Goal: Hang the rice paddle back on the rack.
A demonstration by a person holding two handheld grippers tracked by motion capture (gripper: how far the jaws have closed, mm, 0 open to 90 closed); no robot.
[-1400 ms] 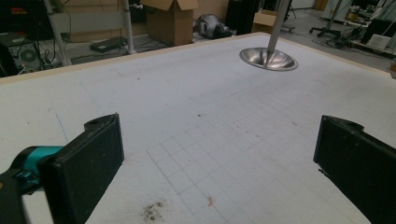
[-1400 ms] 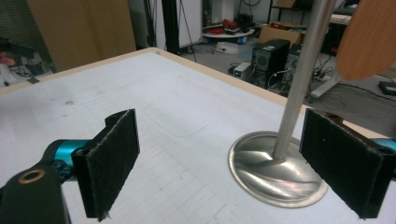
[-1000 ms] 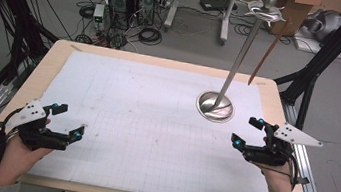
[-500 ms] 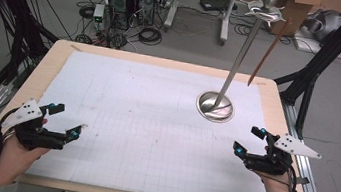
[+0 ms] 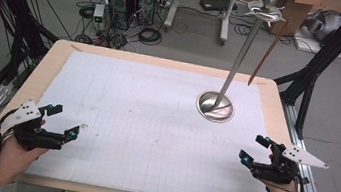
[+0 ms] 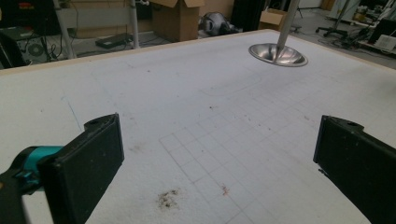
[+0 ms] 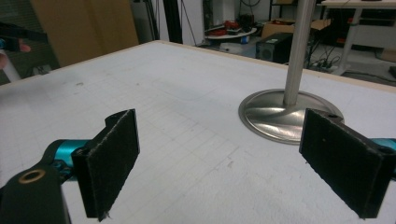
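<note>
While both hands sit at near edge of table (image 5: 163, 59), left gripper (image 5: 64, 122) (jaws spread, nothing between) hangs over near-left corner, right gripper (image 5: 255, 149) (also spread, nothing held) over near-right corner. Versus a second ago: both slid back toward near edge, right one farther from metal stand (image 5: 216, 106). Stand unmoved, toward far-right corner, pole upright.

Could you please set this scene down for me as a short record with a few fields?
Surface: wooden table covered by a white gridded sheet
Object: metal stand, round base on the sheet, pole rising from it
Left gripper: open, holding nothing, near left edge
Right gripper: open, holding nothing, near side of the stand, apart from it
Marks: small dark stains on the sheet
</note>
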